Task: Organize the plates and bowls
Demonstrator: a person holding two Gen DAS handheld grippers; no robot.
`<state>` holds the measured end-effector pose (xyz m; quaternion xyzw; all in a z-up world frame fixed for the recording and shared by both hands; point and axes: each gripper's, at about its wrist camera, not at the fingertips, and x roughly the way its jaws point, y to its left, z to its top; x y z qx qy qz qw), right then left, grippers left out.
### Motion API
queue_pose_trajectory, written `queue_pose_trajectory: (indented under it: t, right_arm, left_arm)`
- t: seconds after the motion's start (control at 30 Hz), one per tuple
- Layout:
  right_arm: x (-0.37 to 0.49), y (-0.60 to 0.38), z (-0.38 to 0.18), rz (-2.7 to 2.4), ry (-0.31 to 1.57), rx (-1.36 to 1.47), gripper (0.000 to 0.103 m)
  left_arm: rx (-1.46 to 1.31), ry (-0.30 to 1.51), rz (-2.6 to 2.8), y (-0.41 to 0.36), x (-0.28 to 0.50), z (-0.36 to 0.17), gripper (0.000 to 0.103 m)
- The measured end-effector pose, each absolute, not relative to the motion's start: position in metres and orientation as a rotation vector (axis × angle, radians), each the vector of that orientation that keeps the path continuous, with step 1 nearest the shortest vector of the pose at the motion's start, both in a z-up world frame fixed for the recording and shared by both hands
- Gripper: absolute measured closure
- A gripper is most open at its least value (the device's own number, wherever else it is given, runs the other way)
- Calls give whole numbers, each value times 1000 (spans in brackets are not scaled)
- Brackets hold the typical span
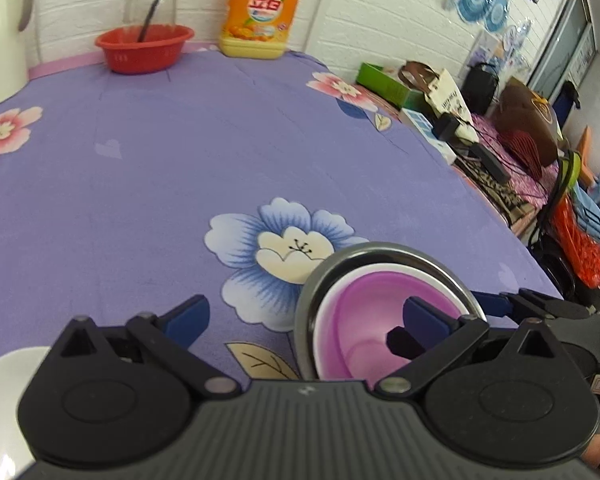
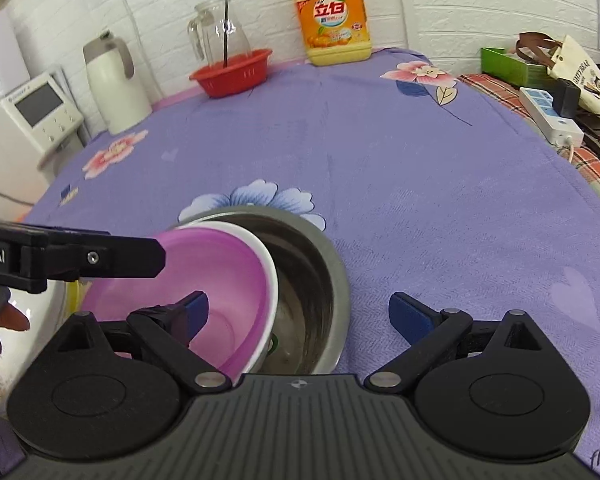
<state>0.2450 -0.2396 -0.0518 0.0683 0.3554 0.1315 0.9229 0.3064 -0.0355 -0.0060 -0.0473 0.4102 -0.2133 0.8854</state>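
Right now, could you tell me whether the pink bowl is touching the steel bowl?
Touching. The right wrist view shows the pink bowl sitting tilted inside the steel bowl, its white rim leaning against the steel wall.

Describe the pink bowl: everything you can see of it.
The pink bowl has a glossy pink-purple inside and a thick white rim, and looks like plastic or ceramic. It appears empty. It sits tilted inside the steel bowl, leaning toward that bowl's left side. Both tools are open: the left tool has one finger over the bowl's inside, and the right tool has its left finger over it.
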Motion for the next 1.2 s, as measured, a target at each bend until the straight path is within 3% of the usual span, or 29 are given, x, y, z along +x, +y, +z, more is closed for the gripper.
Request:
queue_pose_trajectory:
  t: [1.2]
  right_arm:
    - [232,-244,-62,215,670,101,0]
  left_arm:
    - [-56,913,-442,-56,315,-26,1]
